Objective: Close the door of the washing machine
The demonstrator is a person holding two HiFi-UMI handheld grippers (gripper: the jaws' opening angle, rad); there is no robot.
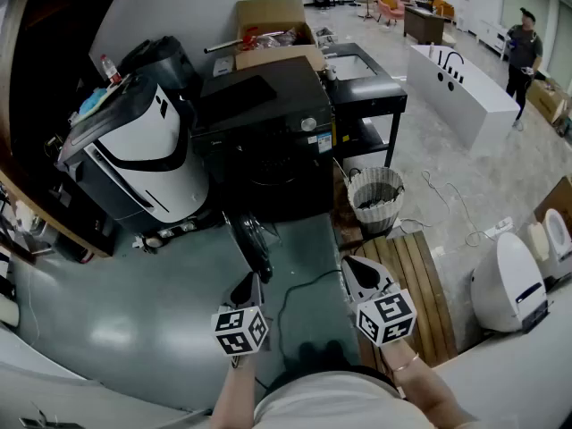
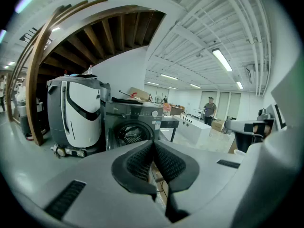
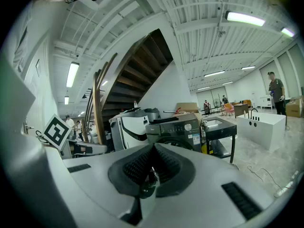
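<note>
- Grey-green floor [image 1: 134, 320] runs up to a dark washing machine [image 1: 264, 141] against the wall.
- Its door [image 1: 252, 239] stands swung open, edge-on, reaching out toward the person.
- Left gripper [image 1: 249, 286], jaws pressed together on nothing, sits just short of the door's free edge, the nearer tool.
- Right gripper [image 1: 361, 273], likewise closed and empty, hangs well right of the door.
- A forward, rightward push by the left one seems called for.

Left tool [image 1: 252, 281], right tool [image 1: 351, 264]: black, white marker cubes [image 1: 386, 317]. White shirt [image 1: 344, 407]. Thin bracelet [image 1: 407, 363].
</note>
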